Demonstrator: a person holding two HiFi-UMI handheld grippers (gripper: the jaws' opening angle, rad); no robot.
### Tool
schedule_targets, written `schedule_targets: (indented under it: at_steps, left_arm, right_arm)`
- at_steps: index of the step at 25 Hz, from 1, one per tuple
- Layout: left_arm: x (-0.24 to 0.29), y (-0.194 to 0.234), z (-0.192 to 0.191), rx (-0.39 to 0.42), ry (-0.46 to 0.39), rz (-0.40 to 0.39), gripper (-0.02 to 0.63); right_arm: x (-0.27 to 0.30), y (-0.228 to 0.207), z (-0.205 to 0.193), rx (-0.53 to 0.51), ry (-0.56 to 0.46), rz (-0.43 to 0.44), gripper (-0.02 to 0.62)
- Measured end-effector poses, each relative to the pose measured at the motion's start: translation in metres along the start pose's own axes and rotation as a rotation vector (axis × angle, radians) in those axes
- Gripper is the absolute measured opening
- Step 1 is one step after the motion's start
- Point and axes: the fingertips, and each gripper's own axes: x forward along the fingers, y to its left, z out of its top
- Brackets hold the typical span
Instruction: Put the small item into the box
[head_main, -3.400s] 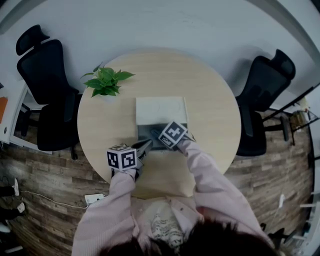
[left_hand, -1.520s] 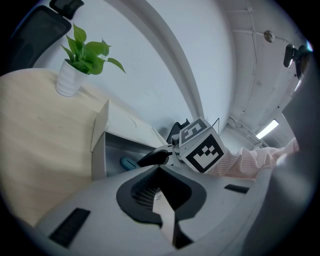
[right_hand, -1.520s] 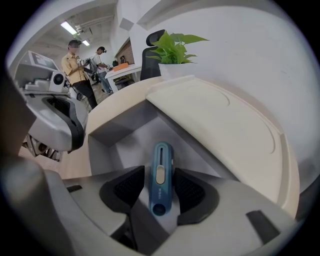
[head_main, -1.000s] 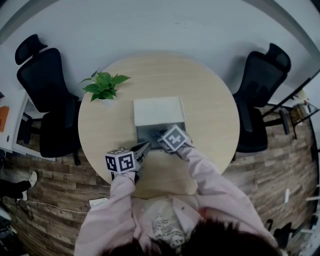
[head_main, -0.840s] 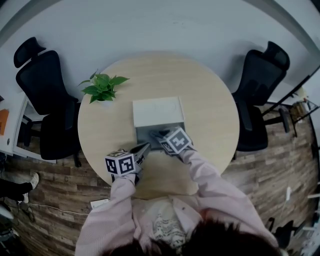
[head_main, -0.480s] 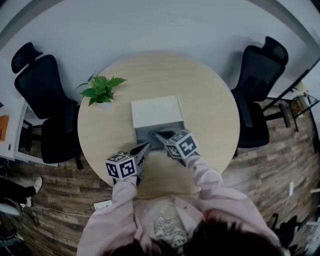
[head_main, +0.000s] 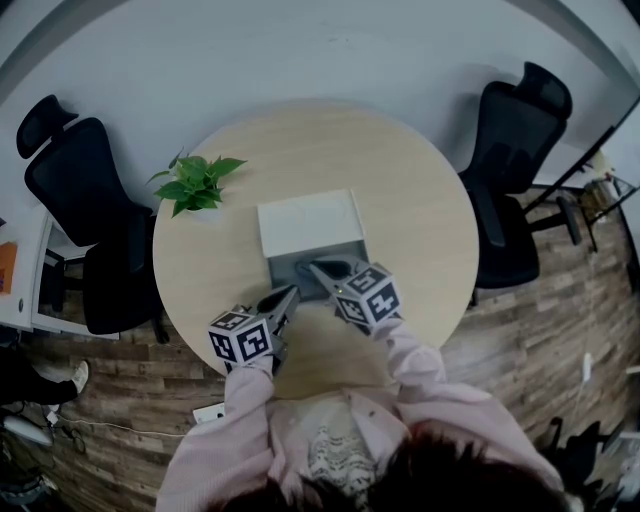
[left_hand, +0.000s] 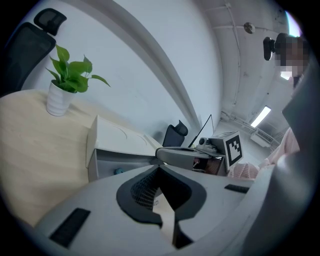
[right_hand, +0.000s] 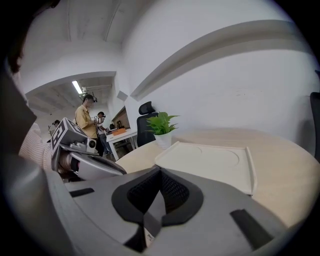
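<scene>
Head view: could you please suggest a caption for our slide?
Seen from above, a person holds the left gripper and the shut right gripper at an open box on a round table.

place: office | seating: black high-back swivel chairs (head_main: 515, 150) either side of a round pale-wood meeting table (head_main: 420, 210) | decor: potted plant (head_main: 195, 182), white wall (head_main: 300, 50), wood-plank floor (head_main: 540, 330) | background: white desk (right_hand: 120, 135), ceiling strip light (right_hand: 77, 87), standing people (right_hand: 86, 120)
</scene>
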Motion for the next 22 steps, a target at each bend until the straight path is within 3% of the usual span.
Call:
schedule_targets:
  at_steps: [12, 22]
  left_arm:
    - [0.001, -0.006, 0.01, 0.076, -0.025, -0.002, 0.009]
    - [0.001, -0.007, 0.012, 0.11, -0.034, 0.001, 0.009]
  right_arm:
    - [-0.014, 0.009, 0.022, 0.003, -0.108, -0.023, -0.003]
    - [-0.015, 0.015, 0.017, 0.035, -0.127, -0.053, -0.005]
